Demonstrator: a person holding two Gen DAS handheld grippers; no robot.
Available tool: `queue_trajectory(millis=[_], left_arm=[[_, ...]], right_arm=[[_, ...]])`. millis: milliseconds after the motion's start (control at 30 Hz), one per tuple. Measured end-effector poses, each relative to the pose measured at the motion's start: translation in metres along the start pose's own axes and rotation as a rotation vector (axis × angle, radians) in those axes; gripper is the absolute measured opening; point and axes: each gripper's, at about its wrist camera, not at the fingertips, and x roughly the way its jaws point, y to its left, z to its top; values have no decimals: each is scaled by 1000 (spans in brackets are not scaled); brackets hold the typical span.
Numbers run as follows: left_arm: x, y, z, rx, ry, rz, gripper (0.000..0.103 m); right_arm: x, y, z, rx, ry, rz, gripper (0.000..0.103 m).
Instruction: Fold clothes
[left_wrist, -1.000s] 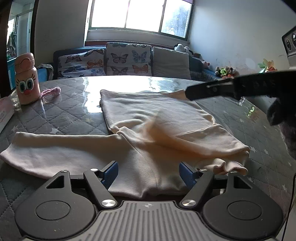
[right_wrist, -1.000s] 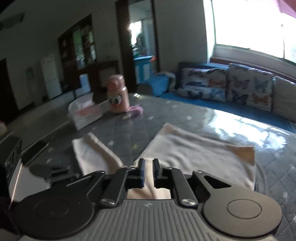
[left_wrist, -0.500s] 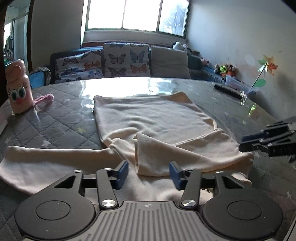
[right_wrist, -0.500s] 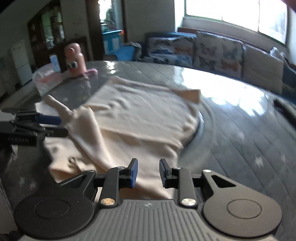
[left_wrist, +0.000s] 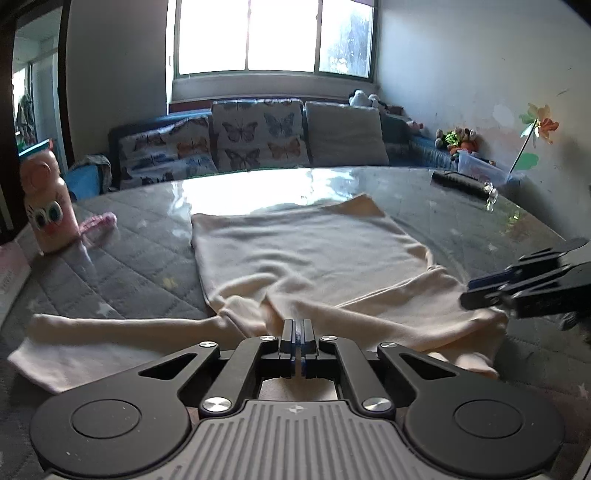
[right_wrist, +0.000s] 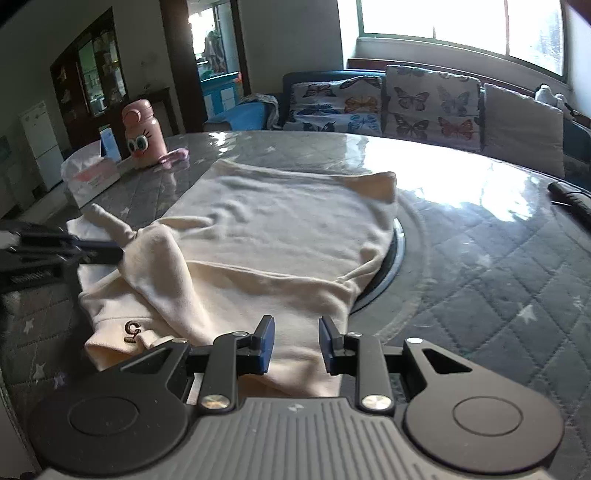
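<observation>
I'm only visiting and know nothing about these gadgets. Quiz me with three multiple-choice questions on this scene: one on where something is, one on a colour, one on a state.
1. Where is the bottle with cartoon eyes?
A. Lying on the garment
B. Standing on the table, beyond the garment's far left corner
C. On the sofa

2. What colour is the garment?
A. Dark blue
B. Green
C. Cream

3. How does the left tool stand?
A. Shut on a fold of the garment
B. Wide open over bare table
C. Gripping the bottle

Answers:
1. B, it stands upright on the quilted tabletop, clear of the cloth.
2. C, the whole spread cloth is pale cream.
3. A, its jaws meet and the cloth rises to a peak at their tips.
</observation>
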Motion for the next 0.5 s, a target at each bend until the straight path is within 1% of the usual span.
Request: queue_trajectory(millis=[67,133,167,233,300,400,467,500], left_arm=[[-5,2,-1,0,11,6,2],[-4,5,-4,-6,34,-2,3],[-3,6,-6,-9,45,3,3],[-1,10,-6,-20,58,24,4],[-3,13,-2,-41,38,18,5],[-7,6,7,-21,-8,-27,5],[-2,-3,11,12,-12,-55,7],[4,-6,11,22,-1,-56,7]], right_arm=[[3,2,0,-8,1,4,26],[4,4,2,-21,-3,2,32],[4,4,3,-26,-6,1,37],[4,5,6,-35,-12,1,37],[5,6,10,-44,-16,1,37],[10,8,14,-51,-20,-4,37],[14,9,17,-49,-19,-1,37],[18,9,18,-48,-16,1,37]])
